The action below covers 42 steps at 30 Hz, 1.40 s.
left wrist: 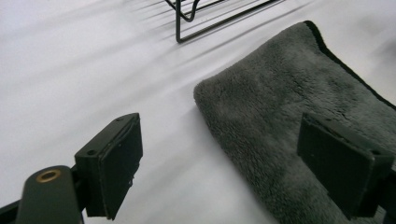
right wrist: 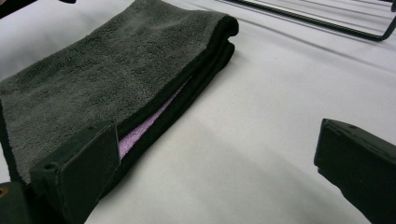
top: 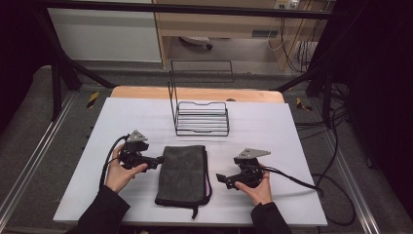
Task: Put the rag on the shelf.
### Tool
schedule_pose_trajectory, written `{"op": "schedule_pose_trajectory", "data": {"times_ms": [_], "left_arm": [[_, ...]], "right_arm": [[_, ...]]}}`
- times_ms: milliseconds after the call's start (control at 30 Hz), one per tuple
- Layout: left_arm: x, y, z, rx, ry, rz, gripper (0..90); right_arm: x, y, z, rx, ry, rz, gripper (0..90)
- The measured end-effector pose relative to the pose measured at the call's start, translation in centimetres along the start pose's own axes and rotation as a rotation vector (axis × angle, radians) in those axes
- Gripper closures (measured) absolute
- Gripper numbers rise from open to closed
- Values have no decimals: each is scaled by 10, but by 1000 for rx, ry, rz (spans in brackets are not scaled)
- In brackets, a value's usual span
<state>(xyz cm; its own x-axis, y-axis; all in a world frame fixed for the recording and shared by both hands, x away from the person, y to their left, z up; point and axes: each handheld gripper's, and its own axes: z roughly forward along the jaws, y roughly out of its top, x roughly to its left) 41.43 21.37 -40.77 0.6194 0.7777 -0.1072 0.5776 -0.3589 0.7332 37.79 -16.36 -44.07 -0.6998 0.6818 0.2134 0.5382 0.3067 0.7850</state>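
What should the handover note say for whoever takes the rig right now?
Left tool: jaws open, nothing held, at the left edge of the folded grey towel.
Right tool: jaws open, nothing held, just off the towel's right edge, not touching it.
Towel: lies flat on the white table, folded, with a lilac layer showing at its open right edge.
Wire rack: stands behind the towel, nothing in it.
Done: the towel is folded.
Left, by my guess: grip the towel and move it, likely into the rack.
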Motion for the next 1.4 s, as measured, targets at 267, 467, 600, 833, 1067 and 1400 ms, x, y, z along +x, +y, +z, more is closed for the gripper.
{"op": "schedule_pose_trajectory", "data": {"times_ms": [267,467,600,833,1067,1400], "left_arm": [[7,9,19,2,32,-38,216],[11,8,35,53,43,-55,270],[11,6,41,75,42,-59,369],[10,5,50,64,17,-89,494],[5,2,54,73,-6,-88,612],[-1,3,55,82,-11,-87,756]], "right_arm": [[0,-1,2,11,-3,1,11],[0,-2,3,14,-6,-7,11],[0,-2,4,15,-3,4,13],[0,-2,7,18,3,8,19],[0,-3,8,20,-2,16,22],[-3,2,11,5,-13,44,16]]}}
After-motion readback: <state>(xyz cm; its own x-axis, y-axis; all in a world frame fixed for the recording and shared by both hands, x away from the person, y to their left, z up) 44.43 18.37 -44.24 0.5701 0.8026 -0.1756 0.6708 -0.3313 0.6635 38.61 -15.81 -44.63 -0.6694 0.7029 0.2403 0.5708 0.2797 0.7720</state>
